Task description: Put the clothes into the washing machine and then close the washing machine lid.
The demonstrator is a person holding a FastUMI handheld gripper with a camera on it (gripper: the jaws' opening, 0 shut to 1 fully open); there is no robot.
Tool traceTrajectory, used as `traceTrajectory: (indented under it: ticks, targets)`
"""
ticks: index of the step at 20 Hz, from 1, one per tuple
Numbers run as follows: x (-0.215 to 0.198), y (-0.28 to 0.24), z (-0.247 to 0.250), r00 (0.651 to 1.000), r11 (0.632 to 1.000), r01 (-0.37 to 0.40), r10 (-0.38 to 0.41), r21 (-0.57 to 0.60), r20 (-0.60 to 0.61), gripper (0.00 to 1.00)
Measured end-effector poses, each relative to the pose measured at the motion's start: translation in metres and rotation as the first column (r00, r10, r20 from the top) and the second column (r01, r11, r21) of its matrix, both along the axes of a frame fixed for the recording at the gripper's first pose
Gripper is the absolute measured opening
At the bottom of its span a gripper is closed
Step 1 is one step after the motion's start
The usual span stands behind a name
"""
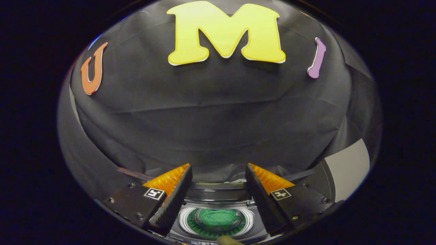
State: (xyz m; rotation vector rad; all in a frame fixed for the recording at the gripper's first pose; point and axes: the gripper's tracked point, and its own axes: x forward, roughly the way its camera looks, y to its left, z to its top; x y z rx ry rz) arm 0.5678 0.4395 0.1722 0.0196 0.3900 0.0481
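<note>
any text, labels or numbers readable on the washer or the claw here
Square marker tags on each finger of the claw: black-and-white patterns, no words.
Strip of print on the washing machine panel at its near edge: too small and blurred to read.
Green clothes in the drum: no text.
The claw is open, holding nothing, above the open washer.
</note>
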Motion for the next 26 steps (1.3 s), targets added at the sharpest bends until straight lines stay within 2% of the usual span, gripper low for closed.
traceTrajectory:
  ticks: [18, 26]
  targets:
    - [-0.055, -0.001, -0.014, 0.977, 0.998, -0.058, 0.060, -0.019, 0.203, 0.98]
    - [-0.078, -0.002, -0.030, 0.968, 0.994, -0.111, 0.113, -0.023, 0.226, 0.99]
